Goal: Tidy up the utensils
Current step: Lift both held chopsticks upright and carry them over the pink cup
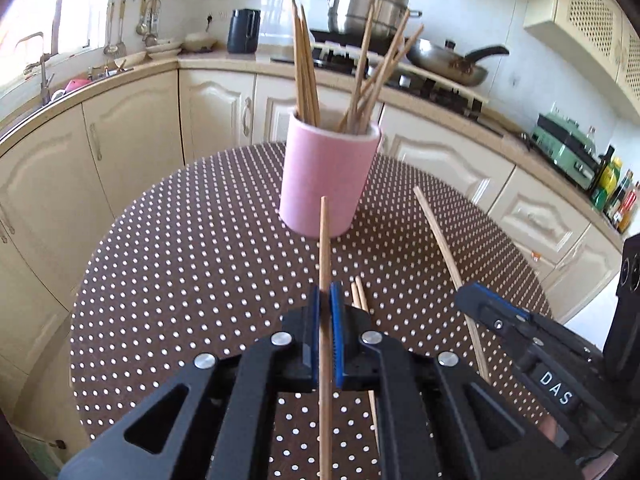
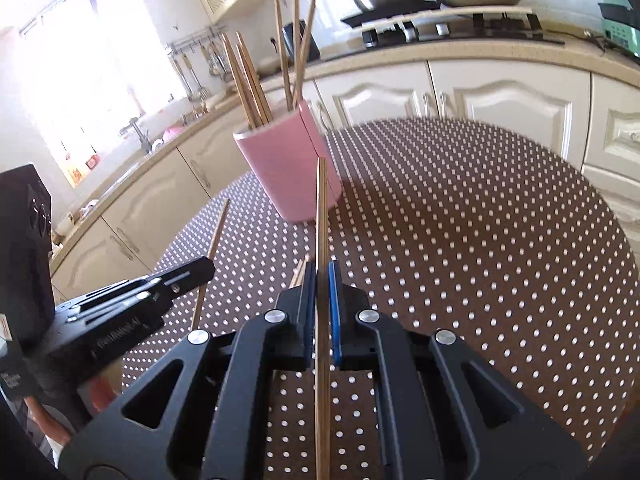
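A pink holder (image 1: 328, 176) with several wooden chopsticks stands upright on the brown dotted table (image 1: 180, 260); it also shows in the right wrist view (image 2: 288, 168). My left gripper (image 1: 325, 296) is shut on a chopstick (image 1: 324, 240) that points toward the holder, just short of it. My right gripper (image 2: 322, 276) is shut on another chopstick (image 2: 321, 208), also pointing at the holder. The right gripper shows at the right of the left wrist view (image 1: 472, 296) with its chopstick (image 1: 438, 232). Two loose chopsticks (image 1: 359, 294) lie on the table under my left gripper.
The round table's far edge (image 2: 520, 136) is ringed by cream kitchen cabinets (image 1: 132, 140). A stove with a steel pot (image 1: 368, 4) and a wok (image 1: 448, 64) stands behind. A sink (image 1: 44, 80) is at the left, bottles (image 1: 616, 192) at the right.
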Tool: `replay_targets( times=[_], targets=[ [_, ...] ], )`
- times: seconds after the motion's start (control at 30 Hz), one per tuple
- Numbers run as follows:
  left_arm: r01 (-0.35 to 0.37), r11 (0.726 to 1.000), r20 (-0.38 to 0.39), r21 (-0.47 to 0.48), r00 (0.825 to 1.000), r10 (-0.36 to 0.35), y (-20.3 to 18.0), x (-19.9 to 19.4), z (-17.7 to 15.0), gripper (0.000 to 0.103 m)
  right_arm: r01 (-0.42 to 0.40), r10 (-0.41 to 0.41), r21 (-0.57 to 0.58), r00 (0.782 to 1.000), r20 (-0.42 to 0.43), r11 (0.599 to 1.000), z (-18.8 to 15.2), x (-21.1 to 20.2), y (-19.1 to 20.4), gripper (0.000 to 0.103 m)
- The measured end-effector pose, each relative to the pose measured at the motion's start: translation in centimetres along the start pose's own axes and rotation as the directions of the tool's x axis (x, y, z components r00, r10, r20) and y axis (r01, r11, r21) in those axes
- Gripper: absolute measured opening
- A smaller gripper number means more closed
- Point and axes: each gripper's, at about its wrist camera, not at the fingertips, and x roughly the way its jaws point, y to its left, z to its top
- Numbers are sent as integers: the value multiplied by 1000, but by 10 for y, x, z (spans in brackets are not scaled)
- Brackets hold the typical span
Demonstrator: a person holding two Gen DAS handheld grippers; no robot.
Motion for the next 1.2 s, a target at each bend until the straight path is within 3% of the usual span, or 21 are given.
replay_targets(
  times=[0.2, 0.53, 0.77, 0.87, 1.2],
  targets=[
    [-7, 1000, 101, 3, 995, 6, 2, -28, 14, 6, -14, 15, -15, 994, 109, 1000, 19, -25, 0, 7],
    [0, 1000, 188, 26, 982, -5, -15, -56, 36, 6, -45, 54, -44, 975, 217, 998, 39, -44, 7, 7],
    [12, 999, 211, 34, 977, -19, -19, -66, 43, 6, -55, 74, -86, 967, 244, 995, 49, -45, 20, 7],
    [10, 999, 217, 40, 976, -19, -21, -68, 43, 6, -113, 138, -111, 958, 251, 987, 49, -47, 21, 7],
    [14, 1000, 230, 18, 973, -17, -11, -72, 47, 6, -105, 130, -107, 957, 259, 989, 56, -43, 23, 7]
  ],
)
